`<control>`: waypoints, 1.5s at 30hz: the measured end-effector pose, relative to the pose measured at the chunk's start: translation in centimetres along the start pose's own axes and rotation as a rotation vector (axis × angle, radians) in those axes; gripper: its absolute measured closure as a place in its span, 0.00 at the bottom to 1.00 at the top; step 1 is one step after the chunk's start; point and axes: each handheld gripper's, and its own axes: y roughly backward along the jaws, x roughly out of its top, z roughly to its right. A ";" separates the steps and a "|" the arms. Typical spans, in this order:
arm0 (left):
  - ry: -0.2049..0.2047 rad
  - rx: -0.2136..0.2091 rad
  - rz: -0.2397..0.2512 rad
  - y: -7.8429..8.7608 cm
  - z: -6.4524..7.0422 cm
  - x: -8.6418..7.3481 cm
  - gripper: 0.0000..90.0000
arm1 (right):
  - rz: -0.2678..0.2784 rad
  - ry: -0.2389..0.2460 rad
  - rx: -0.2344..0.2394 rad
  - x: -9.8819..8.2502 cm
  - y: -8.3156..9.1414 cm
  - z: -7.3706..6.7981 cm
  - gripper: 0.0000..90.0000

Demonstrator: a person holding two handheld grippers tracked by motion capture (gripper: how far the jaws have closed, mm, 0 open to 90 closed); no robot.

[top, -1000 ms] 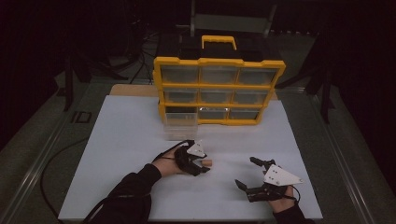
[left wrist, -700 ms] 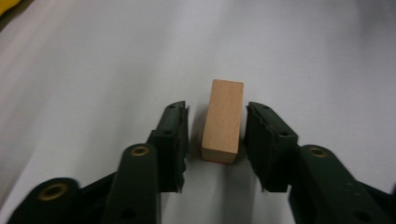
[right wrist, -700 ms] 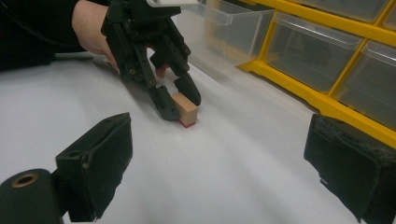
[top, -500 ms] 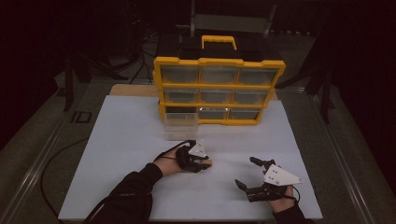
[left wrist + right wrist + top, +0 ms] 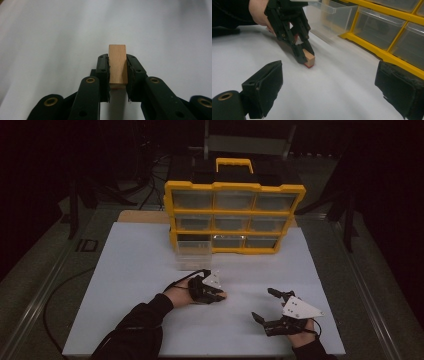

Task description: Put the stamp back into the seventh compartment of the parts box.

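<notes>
A small wooden block [image 5: 117,65] lies on the white tabletop [image 5: 135,270], with a reddish underside in the right gripper view [image 5: 309,58]. My left gripper [image 5: 216,295] points down at it, and its jaws have just been closing. Both pads press on the block's long sides, so it is shut on the block [image 5: 221,295]. To the right, near the front edge, my right gripper [image 5: 262,304] rests with its jaws wide open and nothing between them. It faces the left gripper [image 5: 305,57] and the block.
A yellow drawer cabinet [image 5: 235,217] with several clear drawers stands at the back of the table. Its bottom-left clear drawer [image 5: 192,254] is pulled out toward the left hand. Bare white table lies between the two grippers.
The left gripper's jaws have drawn in onto the wooden block. Neither hand has shifted, and the right gripper stays wide open.
</notes>
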 end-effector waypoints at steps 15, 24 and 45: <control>-0.027 -0.010 -0.024 1.7 0.6 0.3 0.84 | 0.002 -0.003 -0.003 0.0 0.0 0.0 0.09; -0.031 -0.020 -0.038 3.4 0.7 0.5 0.84 | 0.001 0.000 -0.004 0.0 0.1 0.0 0.09; -0.048 -0.012 -0.021 6.4 1.0 0.7 0.84 | 0.003 0.001 -0.009 0.1 0.1 0.0 0.09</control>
